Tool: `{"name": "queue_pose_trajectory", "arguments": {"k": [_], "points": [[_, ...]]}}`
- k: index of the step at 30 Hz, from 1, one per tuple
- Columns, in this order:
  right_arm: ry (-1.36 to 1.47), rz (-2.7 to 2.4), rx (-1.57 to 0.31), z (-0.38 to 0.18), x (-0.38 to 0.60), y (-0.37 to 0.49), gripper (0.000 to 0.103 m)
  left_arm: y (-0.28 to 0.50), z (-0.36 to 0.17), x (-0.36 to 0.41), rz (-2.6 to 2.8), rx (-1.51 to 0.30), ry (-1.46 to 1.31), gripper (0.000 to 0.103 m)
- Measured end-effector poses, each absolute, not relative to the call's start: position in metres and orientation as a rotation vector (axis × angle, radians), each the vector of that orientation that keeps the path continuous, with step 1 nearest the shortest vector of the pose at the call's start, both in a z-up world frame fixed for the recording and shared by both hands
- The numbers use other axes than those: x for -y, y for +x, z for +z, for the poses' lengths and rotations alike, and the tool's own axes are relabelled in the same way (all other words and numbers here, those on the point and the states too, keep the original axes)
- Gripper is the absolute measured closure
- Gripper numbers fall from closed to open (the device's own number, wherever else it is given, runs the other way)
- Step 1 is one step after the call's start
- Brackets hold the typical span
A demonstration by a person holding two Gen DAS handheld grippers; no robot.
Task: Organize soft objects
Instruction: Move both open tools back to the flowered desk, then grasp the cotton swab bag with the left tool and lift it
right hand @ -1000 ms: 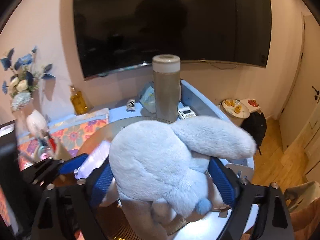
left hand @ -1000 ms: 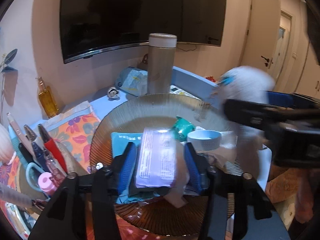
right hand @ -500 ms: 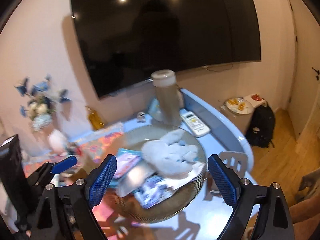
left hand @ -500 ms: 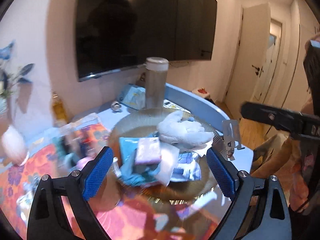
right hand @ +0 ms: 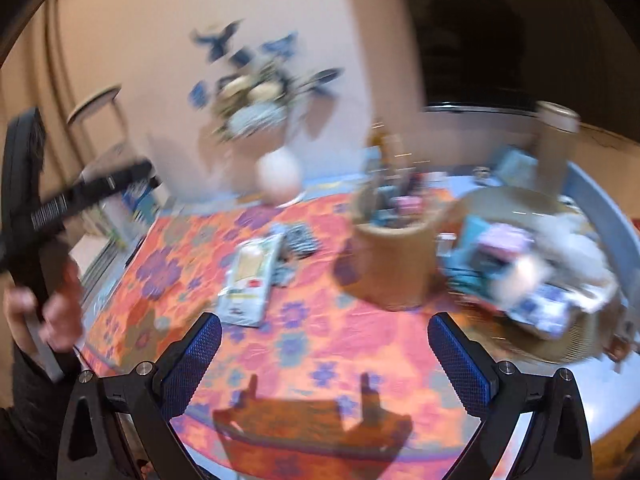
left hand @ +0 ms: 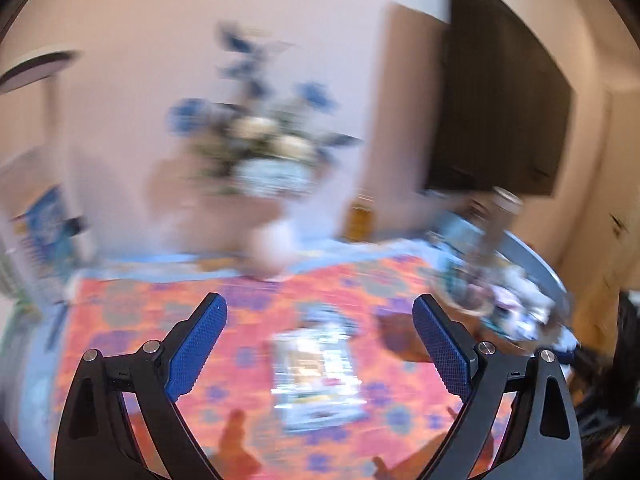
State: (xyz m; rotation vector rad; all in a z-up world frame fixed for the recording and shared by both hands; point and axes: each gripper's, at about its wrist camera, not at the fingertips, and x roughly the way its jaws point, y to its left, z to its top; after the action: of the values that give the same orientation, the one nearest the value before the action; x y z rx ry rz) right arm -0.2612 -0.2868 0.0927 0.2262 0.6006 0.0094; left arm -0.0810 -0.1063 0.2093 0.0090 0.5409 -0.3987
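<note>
Both views are motion-blurred. My left gripper (left hand: 320, 310) is open and empty above the orange flowered tablecloth (left hand: 248, 300), over a white soft packet (left hand: 316, 376). My right gripper (right hand: 324, 330) is open and empty, just right of that packet (right hand: 250, 276), which lies beside a dark patterned soft item (right hand: 298, 240). The brown glass plate (right hand: 576, 340) at the right holds the white plush toy (right hand: 576, 248), tissue packs (right hand: 504, 240) and other soft packets. The plate also shows at the far right of the left wrist view (left hand: 516, 312).
A tan pen holder (right hand: 394, 256) stands between the packet and the plate. A white vase with blue flowers (right hand: 278, 176) stands at the back. A tall thermos (right hand: 554, 148) stands behind the plate. The left gripper's handle (right hand: 28, 208) is at the left.
Both grippers let go of the tissue pack and the plush toy over the plate, opened, and swung left over the flowered tablecloth toward the white packet.
</note>
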Motion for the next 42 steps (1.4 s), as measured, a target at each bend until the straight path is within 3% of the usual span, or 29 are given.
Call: {"name": "queue_pose_trajectory", "arguments": {"k": [6, 13, 18, 31, 36, 42], "points": [[0.254, 0.096, -0.625, 0.062, 0.248, -0.202, 0.0, -0.062, 0.193, 0.026, -0.245, -0.552, -0.036, 0.009], [0.318, 0.073, -0.661, 0.002, 0.229, -0.146, 0.0, -0.018, 0.083, 0.028, -0.265, -0.717, -0.037, 0.009], [0.301, -0.013, -0.668, -0.008, 0.233, -0.137, 0.0, 0.003, 0.013, 0.037, -0.278, -0.85, -0.088, 0.013], [0.393, -0.116, -0.721, -0.02, 0.255, -0.13, 0.0, 0.005, 0.012, 0.054, -0.377, -0.961, -0.073, 0.013], [0.462, -0.114, -0.709, -0.023, 0.266, -0.133, 0.0, 0.012, 0.026, 0.084, -0.609, -1.032, -0.302, 0.001], [0.494, -0.175, -0.685, -0.021, 0.273, -0.143, 0.0, 0.021, 0.029, 0.144, -0.535, -1.014, -0.124, 0.001]]}}
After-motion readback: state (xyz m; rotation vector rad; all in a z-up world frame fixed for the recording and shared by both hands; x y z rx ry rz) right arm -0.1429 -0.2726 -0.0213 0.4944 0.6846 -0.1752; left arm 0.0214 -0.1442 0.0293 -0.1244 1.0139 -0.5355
